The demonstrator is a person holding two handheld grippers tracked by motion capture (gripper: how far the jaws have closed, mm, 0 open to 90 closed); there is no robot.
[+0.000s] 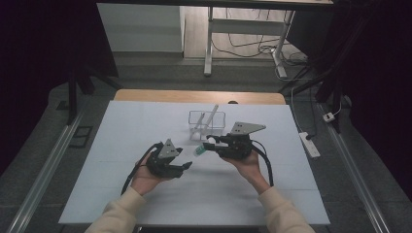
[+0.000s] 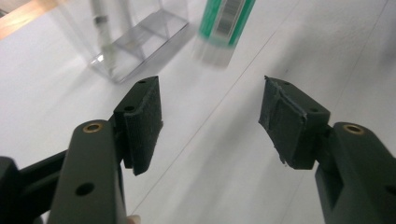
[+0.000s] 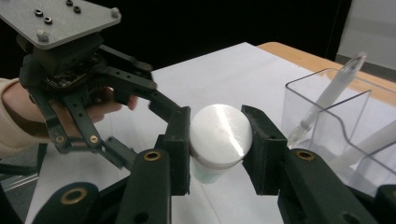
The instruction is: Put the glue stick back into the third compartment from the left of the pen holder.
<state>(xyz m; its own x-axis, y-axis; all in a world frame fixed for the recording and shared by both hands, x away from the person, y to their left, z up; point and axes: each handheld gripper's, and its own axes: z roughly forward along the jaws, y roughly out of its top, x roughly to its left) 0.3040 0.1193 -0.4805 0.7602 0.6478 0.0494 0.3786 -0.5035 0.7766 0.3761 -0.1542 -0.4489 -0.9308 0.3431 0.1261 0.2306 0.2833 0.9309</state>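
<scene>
Over on the left, the left gripper (image 1: 187,165) is held just above the white tabletop (image 1: 121,145) with its jaws spread and nothing between them, as the left gripper view makes plain; bare pads (image 2: 142,122) are seen there, with the green-labelled tube (image 2: 223,25) a little way beyond them. Moving toward the middle, that same tube (image 1: 199,151) is found gripped in the air just above the tabletop, between the two grippers and just in front of the clear plastic holder (image 1: 207,124). Further right, the right gripper (image 1: 210,144) is seen clenched on the tube, its white cap (image 3: 221,135) pinched between the pads. Inside the clear holder (image 3: 327,107), slim white pen-like pieces (image 3: 327,98) are already leaning. The risk is judged to lie in that grip: only the rounded cap is caught, so the tube could be twisted or squeezed out and dropped. Should it be swung toward the holder carelessly, the light holder could be knocked over and its contents spilled.
</scene>
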